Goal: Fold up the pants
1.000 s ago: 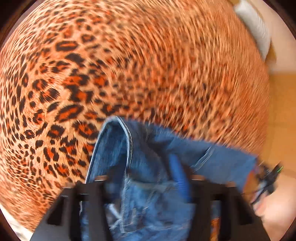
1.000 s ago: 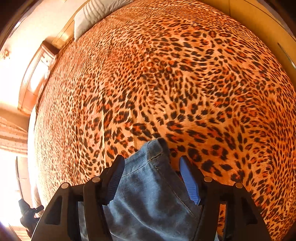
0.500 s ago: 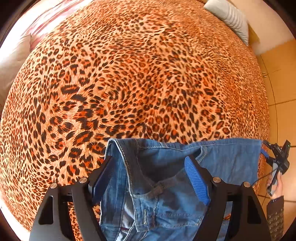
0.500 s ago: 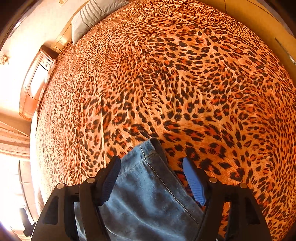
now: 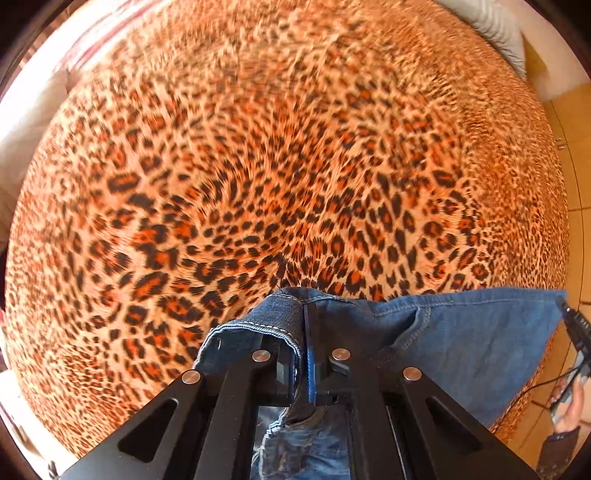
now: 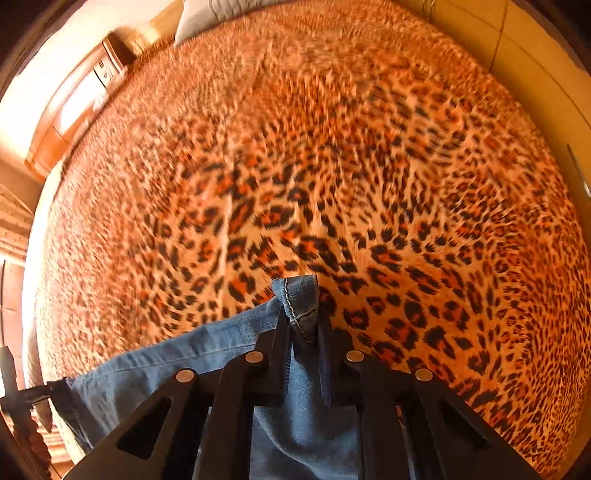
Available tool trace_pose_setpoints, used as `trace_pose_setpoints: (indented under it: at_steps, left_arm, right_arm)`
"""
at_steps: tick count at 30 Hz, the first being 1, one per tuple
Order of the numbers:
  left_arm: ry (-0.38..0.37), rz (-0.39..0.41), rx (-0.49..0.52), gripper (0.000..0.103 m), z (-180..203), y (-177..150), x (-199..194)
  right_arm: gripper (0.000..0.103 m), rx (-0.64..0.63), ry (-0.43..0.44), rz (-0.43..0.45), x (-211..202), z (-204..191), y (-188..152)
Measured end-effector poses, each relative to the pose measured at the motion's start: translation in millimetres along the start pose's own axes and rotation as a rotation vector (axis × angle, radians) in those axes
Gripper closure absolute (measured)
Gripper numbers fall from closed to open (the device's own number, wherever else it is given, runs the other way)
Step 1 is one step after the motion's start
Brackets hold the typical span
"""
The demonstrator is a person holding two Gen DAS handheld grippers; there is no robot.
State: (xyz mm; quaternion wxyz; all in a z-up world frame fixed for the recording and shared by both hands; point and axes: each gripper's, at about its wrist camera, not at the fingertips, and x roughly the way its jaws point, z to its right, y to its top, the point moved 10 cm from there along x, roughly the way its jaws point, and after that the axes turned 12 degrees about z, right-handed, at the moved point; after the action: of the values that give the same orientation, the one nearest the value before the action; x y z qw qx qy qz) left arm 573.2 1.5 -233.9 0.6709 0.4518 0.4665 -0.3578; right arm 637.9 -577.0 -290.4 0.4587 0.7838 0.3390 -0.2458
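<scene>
Blue denim pants (image 5: 461, 343) hang stretched between my two grippers above a leopard-print bed (image 5: 258, 166). My left gripper (image 5: 304, 325) is shut on one corner of the waistband, which bunches up over its fingers. My right gripper (image 6: 301, 317) is shut on the other waistband corner of the pants (image 6: 207, 354), a stitched edge poking up between its fingers. The rest of the pants hangs below both grippers, out of sight. The right gripper also shows at the right edge of the left wrist view (image 5: 576, 328).
The leopard bedspread (image 6: 351, 166) fills both views. A grey-white pillow (image 5: 498, 26) lies at the head of the bed. A wooden nightstand (image 6: 92, 85) stands beside it. Tiled floor (image 5: 576, 166) runs along the bed's right side.
Both grippers have closed on the waistband corners; half a second ago both were open around the denim. The pants are now pulled taut between them, and both views are blurred by movement.
</scene>
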Motion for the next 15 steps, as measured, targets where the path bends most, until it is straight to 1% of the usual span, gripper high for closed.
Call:
trace_pose_setpoints:
  at_steps: [1, 4, 8, 9, 10, 11, 12, 15]
  left_arm:
    - [-0.014, 0.029, 0.016, 0.100, 3, 0, -8]
    - [-0.015, 0.121, 0.075, 0.100, 5, 0, -35]
    - [-0.027, 0.231, 0.109, 0.100, 7, -12, -72]
    - [-0.030, 0.259, 0.118, 0.100, 5, -17, -84]
    - [-0.039, 0.290, 0.124, 0.100, -3, -25, -108]
    - [-0.047, 0.319, 0.129, 0.100, -4, -30, -119]
    - [-0.052, 0.339, 0.136, 0.100, -5, -39, -129]
    - [-0.080, 0.390, 0.151, 0.100, -14, -72, -173]
  right_arm:
    - [0.091, 0.021, 0.020, 0.025, -12, -1, 2]
    - [0.091, 0.023, 0.052, 0.087, -48, -5, 4]
    - [0.091, 0.045, 0.098, 0.167, -100, -7, -5]
    - [0.091, 0.060, 0.113, 0.191, -117, -7, -9]
    - [0.091, 0.073, 0.134, 0.211, -132, -7, -13]
    - [0.091, 0.083, 0.152, 0.235, -151, -7, -21]
    - [0.091, 0.086, 0.159, 0.251, -171, -3, -23]
    - [0.091, 0.104, 0.194, 0.299, -215, 1, -48]
